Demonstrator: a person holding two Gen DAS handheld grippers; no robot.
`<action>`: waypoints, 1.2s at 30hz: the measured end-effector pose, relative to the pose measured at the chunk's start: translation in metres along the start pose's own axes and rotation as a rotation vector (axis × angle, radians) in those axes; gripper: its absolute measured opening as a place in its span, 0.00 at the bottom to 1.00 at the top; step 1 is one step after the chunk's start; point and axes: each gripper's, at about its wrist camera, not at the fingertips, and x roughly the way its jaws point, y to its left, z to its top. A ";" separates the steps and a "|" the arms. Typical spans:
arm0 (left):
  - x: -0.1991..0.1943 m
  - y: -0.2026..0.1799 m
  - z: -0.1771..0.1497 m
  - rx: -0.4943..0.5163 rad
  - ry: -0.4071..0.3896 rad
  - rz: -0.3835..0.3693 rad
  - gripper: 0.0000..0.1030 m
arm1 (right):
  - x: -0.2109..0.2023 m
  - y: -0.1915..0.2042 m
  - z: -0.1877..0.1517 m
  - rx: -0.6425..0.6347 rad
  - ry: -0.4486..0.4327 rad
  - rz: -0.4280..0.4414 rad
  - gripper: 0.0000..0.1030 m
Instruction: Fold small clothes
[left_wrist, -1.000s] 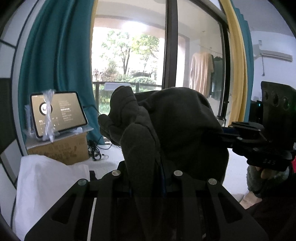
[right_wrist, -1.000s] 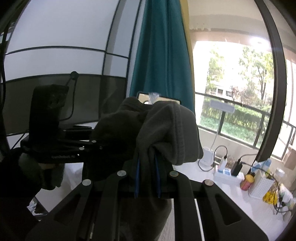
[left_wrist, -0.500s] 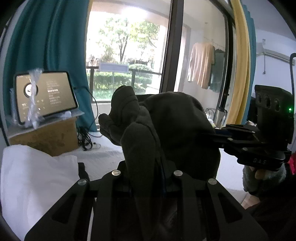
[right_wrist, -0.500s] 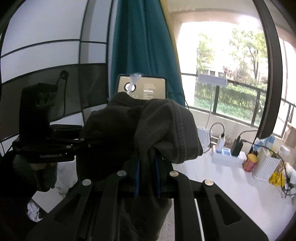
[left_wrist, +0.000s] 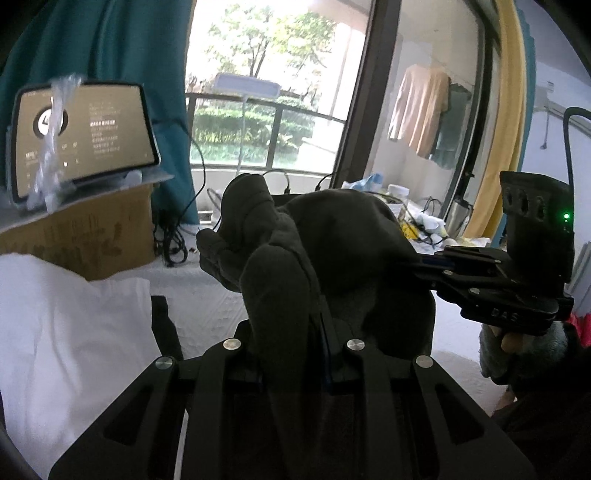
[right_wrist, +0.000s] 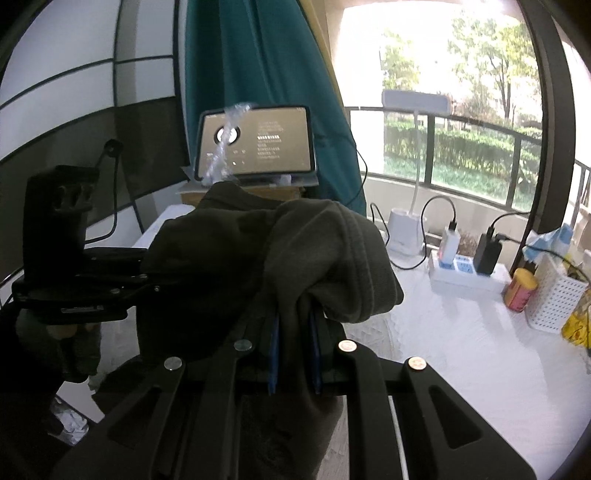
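A dark grey garment (left_wrist: 332, 251) is held aloft between the two grippers, above a white-covered table (right_wrist: 461, 350). In the left wrist view, the left gripper (left_wrist: 317, 332) is seen clamped on a bunched fold of the cloth, its jaws nearly closed, while the right gripper (left_wrist: 424, 264) is seen entering from the right, pinched on the other side of the same garment. In the right wrist view, the right gripper (right_wrist: 293, 325) is shown with blue-edged pads (right_wrist: 274, 332) pressed narrowly on the fabric, and the left gripper (right_wrist: 147, 280) is seen at left. A tablet (right_wrist: 255, 142) on a cardboard box (left_wrist: 85, 232) is seen behind, beside a teal curtain (right_wrist: 258, 55).
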 end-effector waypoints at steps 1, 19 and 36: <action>0.004 0.003 -0.001 -0.004 0.011 0.003 0.22 | 0.006 -0.003 0.000 0.007 0.008 0.002 0.13; 0.069 0.048 -0.021 -0.091 0.190 0.065 0.22 | 0.103 -0.061 -0.037 0.141 0.221 0.026 0.13; 0.088 0.079 -0.015 -0.164 0.261 0.067 0.23 | 0.140 -0.113 -0.049 0.435 0.274 0.195 0.58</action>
